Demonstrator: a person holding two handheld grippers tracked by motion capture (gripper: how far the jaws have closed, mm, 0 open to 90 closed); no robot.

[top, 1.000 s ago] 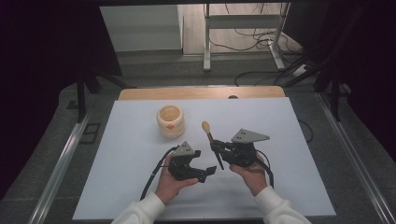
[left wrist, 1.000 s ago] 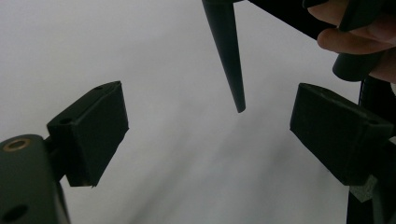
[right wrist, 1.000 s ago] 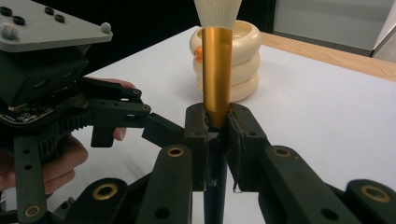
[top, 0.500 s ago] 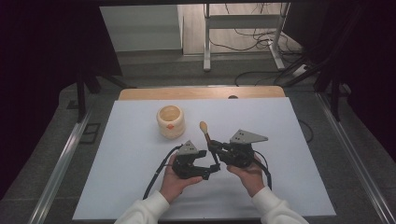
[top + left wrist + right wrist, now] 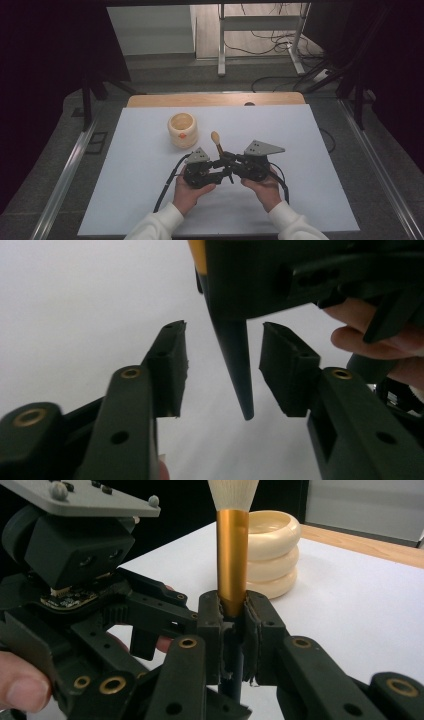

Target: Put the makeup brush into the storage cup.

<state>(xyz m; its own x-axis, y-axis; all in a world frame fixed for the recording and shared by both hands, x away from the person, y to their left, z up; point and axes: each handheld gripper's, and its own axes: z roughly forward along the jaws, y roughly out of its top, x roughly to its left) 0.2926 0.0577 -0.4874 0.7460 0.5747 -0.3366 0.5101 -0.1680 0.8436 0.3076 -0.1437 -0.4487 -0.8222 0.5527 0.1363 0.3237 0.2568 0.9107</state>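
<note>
Gripping a makeup brush [image 5: 232, 555] at its handle, the right gripper [image 5: 233, 630] is pressing both pads against the shaft just below the gold ferrule, and the brush is standing roughly upright between them. Its pale bristle head is rising above the ferrule in the right gripper view, while its dark tapered tail is hanging down below the pads.

In the left gripper view that tail [image 5: 235, 360] is pointing down between the jaws of the left gripper [image 5: 222, 372]. Those jaws have just been closing, yet a gap is showing on either side of the tail, so the pads are not pressing on it. The left gripper is therefore standing partly spread around the brush's lower end.

In the high view both grippers are meeting near the middle of the white table [image 5: 310, 150], with the left gripper [image 5: 220, 172] just to the left of the right gripper [image 5: 226, 161]. The brush [image 5: 217, 141] is leaning slightly away toward the far side, its head uppermost. Each hand is holding its tool from the near edge, sleeves white.

A cream ribbed holder [image 5: 182, 129] is sitting on the table to the far left of the brush, apart from both grippers and untouched.
</note>
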